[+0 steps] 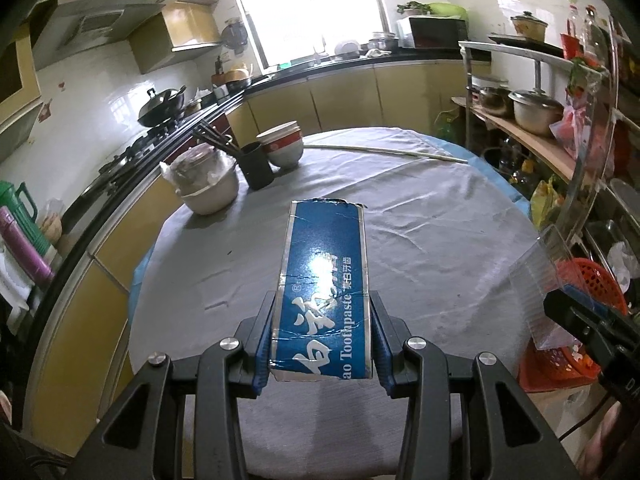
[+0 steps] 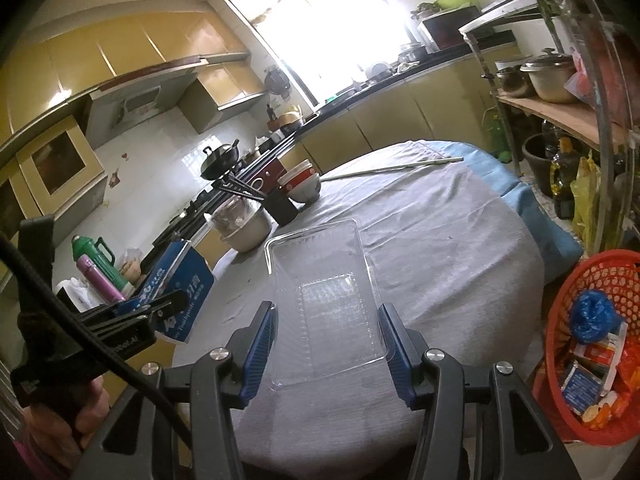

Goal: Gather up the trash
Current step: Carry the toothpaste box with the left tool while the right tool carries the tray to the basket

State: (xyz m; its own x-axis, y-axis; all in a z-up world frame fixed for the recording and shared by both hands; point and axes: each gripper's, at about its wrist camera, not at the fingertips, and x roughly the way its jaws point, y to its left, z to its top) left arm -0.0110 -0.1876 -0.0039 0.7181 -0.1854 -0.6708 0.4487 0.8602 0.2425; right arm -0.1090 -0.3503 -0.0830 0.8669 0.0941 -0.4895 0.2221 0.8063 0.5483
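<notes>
My left gripper (image 1: pixel 322 330) is shut on a blue toothpaste box (image 1: pixel 324 276) and holds it above the grey-clothed round table (image 1: pixel 420 216). The box also shows at the left of the right wrist view (image 2: pixel 180 292), held by the left gripper (image 2: pixel 160 312). My right gripper (image 2: pixel 328 344) is shut on a clear plastic tray (image 2: pixel 328 296), held over the table (image 2: pixel 440 240). The tray and right gripper show at the right edge of the left wrist view (image 1: pixel 540 280). An orange basket (image 2: pixel 560 320) with trash in it stands right of the table.
A covered pot (image 1: pixel 204 184), a black chopstick holder (image 1: pixel 256 164), stacked bowls (image 1: pixel 282 144) and a long stick (image 1: pixel 384 151) lie at the table's far side. A shelf with pots (image 1: pixel 532 112) stands to the right. Kitchen counters (image 1: pixel 120 184) run along the left.
</notes>
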